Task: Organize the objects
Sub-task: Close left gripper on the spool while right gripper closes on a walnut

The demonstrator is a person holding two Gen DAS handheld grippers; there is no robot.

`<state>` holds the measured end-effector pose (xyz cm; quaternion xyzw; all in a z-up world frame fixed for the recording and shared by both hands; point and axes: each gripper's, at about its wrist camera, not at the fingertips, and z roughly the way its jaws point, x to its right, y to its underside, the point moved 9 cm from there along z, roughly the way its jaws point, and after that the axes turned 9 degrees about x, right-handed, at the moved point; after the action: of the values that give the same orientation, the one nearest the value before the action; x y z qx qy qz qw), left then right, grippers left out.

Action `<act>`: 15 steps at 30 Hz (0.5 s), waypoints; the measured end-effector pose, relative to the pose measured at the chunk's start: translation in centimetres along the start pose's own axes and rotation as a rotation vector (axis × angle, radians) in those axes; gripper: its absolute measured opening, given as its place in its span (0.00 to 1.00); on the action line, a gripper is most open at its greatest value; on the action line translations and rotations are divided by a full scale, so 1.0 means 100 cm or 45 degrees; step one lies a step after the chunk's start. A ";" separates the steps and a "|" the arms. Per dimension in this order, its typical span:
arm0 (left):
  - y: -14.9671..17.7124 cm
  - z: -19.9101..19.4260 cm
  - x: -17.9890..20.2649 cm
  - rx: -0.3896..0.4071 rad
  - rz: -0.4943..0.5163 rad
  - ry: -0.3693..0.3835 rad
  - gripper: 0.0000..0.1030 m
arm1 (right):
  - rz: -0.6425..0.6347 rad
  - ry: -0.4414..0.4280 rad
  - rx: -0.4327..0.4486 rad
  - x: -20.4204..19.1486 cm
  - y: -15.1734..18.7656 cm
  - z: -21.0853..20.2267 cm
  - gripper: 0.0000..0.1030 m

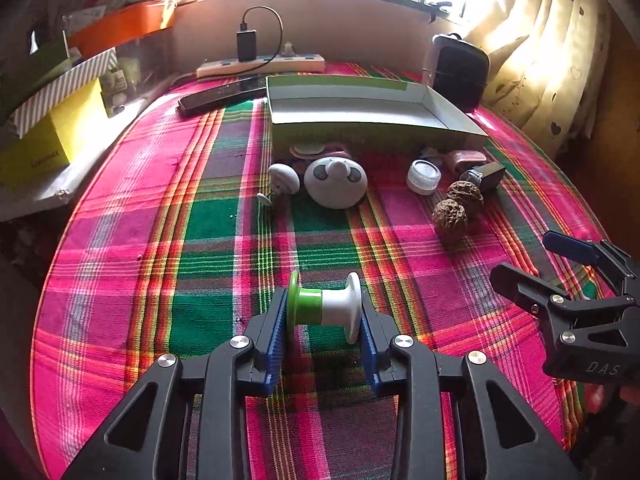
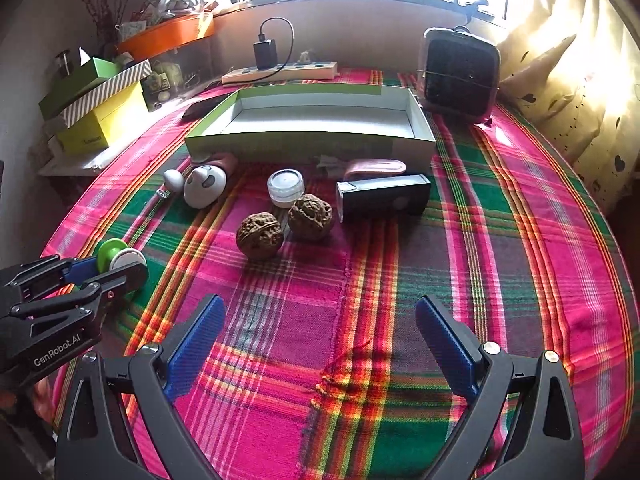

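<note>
One plaid cloth (image 2: 500,240) covered the table, pink and green, and on it stood one open box (image 2: 312,142), shallow and bare inside, pushed toward the window. Behind the box's right corner sat one dark speaker (image 2: 460,76), and behind the box one power strip (image 2: 280,72) with a charger plugged in. Left of the table rose a stack of boxes (image 2: 96,112), about three as far as I could count.

In front of the open box lay the small things in a loose row: one black case (image 2: 384,198) on its side, one pink item (image 2: 376,166) tucked against the box wall, one round white gadget (image 2: 204,186) with a smaller white knob (image 2: 173,179) just beside it, one little clear jar (image 2: 285,188), and two walnuts (image 2: 260,236) touching or nearly so.

One spool (image 1: 326,308), half green and half white, lay on its side nearer the front, apart from the row. The left gripper (image 1: 325,332) was clamped on it, one blue pad on the green flange and the other on the white one, so the spool sat crosswise near the fingertips.

The right gripper (image 2: 320,344) stood with its jaws wide apart over bare cloth, holding and touching nothing, the walnuts well ahead of it.
</note>
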<state>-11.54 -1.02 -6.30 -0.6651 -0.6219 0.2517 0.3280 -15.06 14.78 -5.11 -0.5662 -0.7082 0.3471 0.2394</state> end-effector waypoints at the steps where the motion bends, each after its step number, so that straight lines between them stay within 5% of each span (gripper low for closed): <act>1: -0.001 0.001 0.000 0.001 0.005 0.002 0.29 | 0.010 0.003 -0.003 0.002 -0.001 0.001 0.93; 15: -0.011 0.010 -0.015 -0.011 -0.019 0.004 0.29 | -0.050 -0.137 -0.001 -0.035 -0.011 0.014 0.66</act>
<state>-13.16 -2.38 -6.22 -0.6624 -0.6273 0.2455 0.3278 -15.96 10.95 -4.97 -0.5329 -0.7311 0.3722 0.2074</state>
